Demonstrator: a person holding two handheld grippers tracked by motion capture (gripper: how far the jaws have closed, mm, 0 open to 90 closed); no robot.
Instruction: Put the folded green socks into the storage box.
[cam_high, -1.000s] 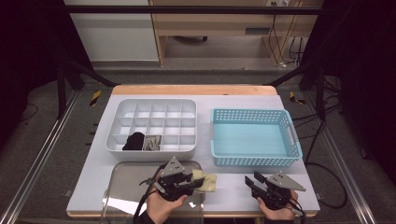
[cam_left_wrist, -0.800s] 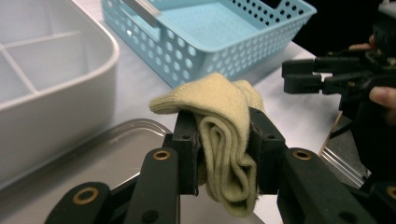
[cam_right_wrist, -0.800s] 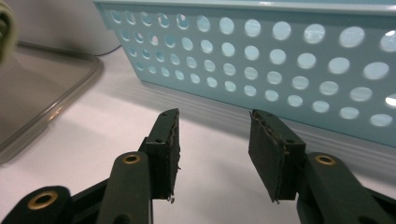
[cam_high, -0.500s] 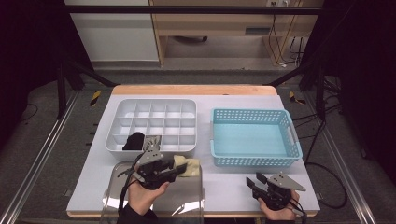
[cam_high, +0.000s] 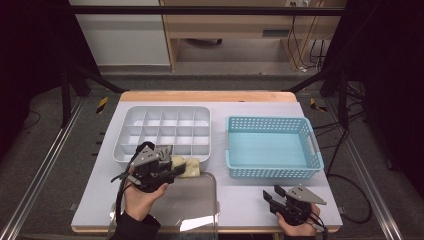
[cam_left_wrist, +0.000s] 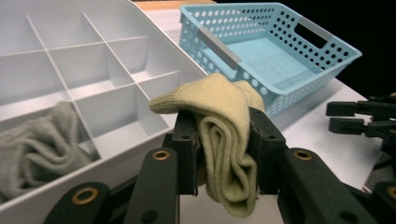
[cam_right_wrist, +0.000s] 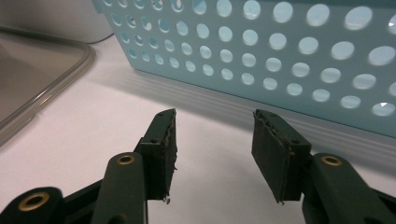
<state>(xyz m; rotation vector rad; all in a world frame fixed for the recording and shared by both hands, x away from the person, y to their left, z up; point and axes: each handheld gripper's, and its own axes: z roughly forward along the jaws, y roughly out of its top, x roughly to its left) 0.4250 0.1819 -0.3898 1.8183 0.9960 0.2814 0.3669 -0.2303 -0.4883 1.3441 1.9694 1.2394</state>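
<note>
Left tool is clamped on the folded yellow-green sock, pads squeezing the fold from both sides, toe end draped over the top. Against the earlier high-view frames, I've carried it from lower centre, near the clear lid, up and left to the near edge of the white divider tray. In the high view the sock now sits just at the tray's front wall, lower-middle of frame.

Means the pick is done and I'm in the transfer leg. One front compartment already holds a grey sock; the empty cell beside it looks like the likely drop target.

Right tool is released, nothing between the pads, and its jaws have just been opening wider. It's parked on the counter at lower right, just in front of the blue basket.
</note>
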